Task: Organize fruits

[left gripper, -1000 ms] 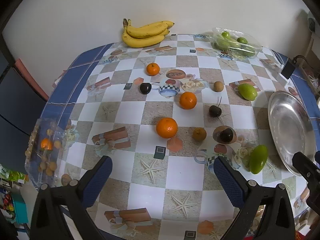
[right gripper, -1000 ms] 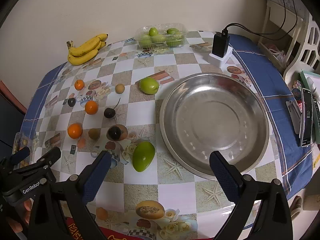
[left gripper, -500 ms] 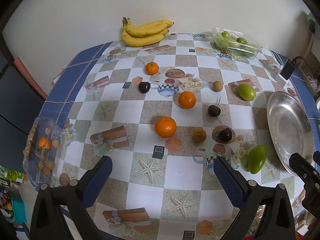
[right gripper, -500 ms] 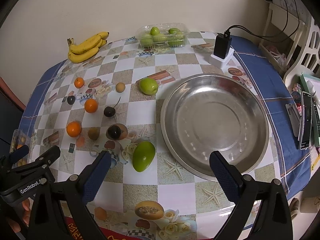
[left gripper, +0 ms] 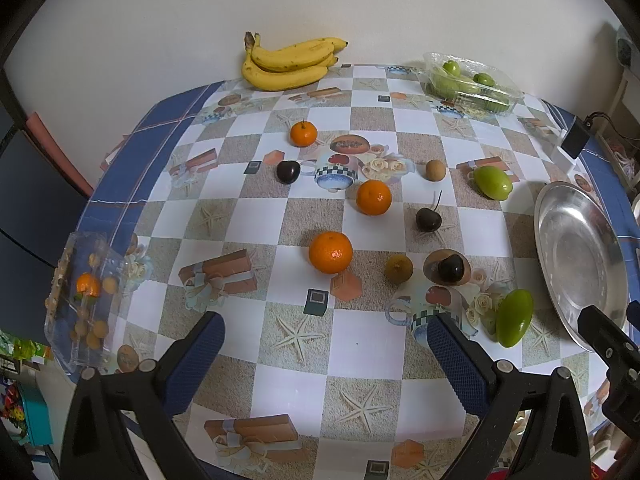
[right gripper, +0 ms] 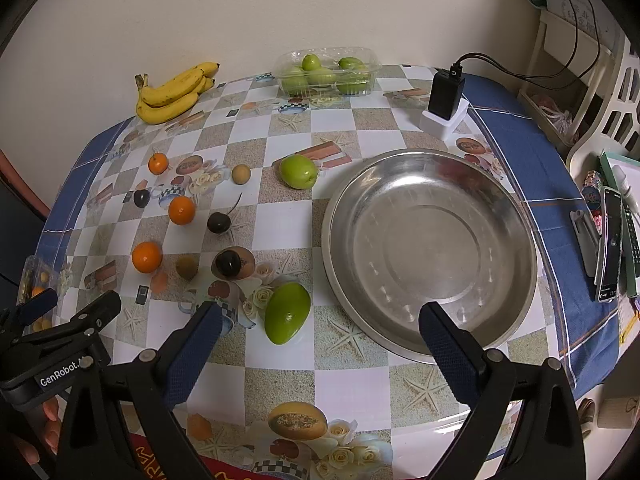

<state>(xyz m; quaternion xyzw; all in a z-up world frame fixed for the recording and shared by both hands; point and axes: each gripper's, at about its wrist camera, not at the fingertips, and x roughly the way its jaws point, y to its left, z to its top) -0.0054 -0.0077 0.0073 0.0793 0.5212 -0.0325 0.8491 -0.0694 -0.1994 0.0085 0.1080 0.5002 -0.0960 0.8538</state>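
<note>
Both tools hang wide open and empty above the desk's near edge: left tool point(left gripper: 324, 344), right tool point(right gripper: 318, 334). Fruits point(left gripper: 330, 252) lie scattered mid-desk; the steel plate point(right gripper: 520, 216) sits bare toward the right edge.

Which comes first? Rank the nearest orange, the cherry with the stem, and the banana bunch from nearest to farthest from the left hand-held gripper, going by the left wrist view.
Measured from the left hand-held gripper:
1. Nearest orange: mid-table, just ahead of the open fingers.
2. Cherry with the stem: farther back and to the right.
3. Banana bunch: at the far edge, against the wall.
</note>
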